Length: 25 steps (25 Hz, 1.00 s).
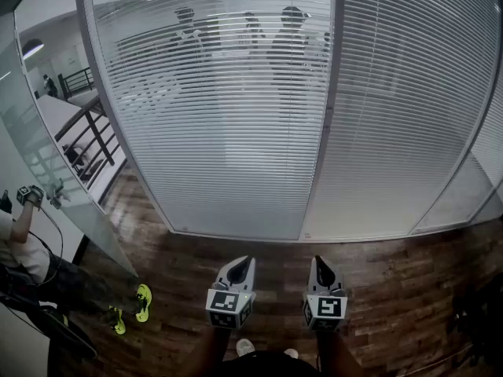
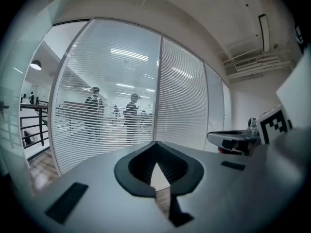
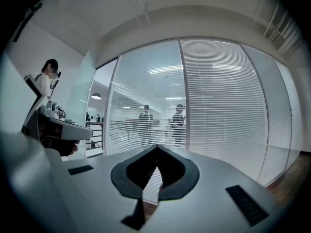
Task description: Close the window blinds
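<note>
White slats of the left blind [image 1: 212,116] stand tilted open: figures [image 1: 291,45] and a lit room show through them plainly. The right blind [image 1: 401,108], past the frame post [image 1: 328,108], reads almost solid white, so it looks closed or close to it. By my judgement the task is at its start, with at least the left blind left to turn shut. No wand or cord can be made out in any view, so where to take hold is not yet clear.

Both grippers are held low over the wooden floor [image 1: 377,281], well apart from the glass and touching nothing. The left gripper [image 1: 242,264] has its jaws together with nothing between them. The right gripper [image 1: 321,265] is the same, jaws together and empty.

Room ahead is good: the floor between the grippers and the foot of the blinds is bare, so a straight approach looks free. On the left a glass partition [image 1: 47,171] runs in at an angle and meets the window wall near the left blind's edge. A person [image 1: 23,250] stands by it, and that side is tight. A dark thing [image 1: 479,320], too dim to name, sits at the lower right. The post is the hard edge between the two blinds.
</note>
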Tool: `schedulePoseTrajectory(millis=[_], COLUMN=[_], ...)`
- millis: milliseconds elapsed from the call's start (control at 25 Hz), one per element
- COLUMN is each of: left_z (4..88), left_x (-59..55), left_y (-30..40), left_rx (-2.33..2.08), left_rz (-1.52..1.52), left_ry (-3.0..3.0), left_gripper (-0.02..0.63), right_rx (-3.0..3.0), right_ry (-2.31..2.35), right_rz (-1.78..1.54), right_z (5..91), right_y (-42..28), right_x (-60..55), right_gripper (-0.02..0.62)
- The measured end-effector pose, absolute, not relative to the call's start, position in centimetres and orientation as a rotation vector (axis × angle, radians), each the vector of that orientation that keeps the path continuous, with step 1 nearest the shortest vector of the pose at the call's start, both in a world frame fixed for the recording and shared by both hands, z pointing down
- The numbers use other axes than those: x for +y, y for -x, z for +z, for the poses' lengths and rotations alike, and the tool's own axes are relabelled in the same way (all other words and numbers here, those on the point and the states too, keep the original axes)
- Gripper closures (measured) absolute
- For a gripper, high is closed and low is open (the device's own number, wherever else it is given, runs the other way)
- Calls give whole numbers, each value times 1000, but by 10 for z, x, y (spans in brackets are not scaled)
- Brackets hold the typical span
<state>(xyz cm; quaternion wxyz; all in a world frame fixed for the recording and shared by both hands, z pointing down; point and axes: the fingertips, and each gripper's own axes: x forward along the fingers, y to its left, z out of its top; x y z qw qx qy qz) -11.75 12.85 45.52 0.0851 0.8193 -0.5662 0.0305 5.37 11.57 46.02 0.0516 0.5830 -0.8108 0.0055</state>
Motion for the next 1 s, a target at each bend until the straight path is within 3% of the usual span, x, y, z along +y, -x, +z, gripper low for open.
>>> schedulePoseTrajectory(millis=[120, 1000], left_z=[463, 471], left_x=[132, 139], left_y=[121, 117], left_rx=[-1679, -1652], left_rz=[79, 102], left_ry=[-2410, -2434], left_gripper=[606, 606], right_rx=[-2500, -2422], right_ry=[-1791, -1766], right_rz=[137, 78], right_z=[470, 472], right_y=[-56, -53], right_x=[115, 128], right_gripper=[594, 594])
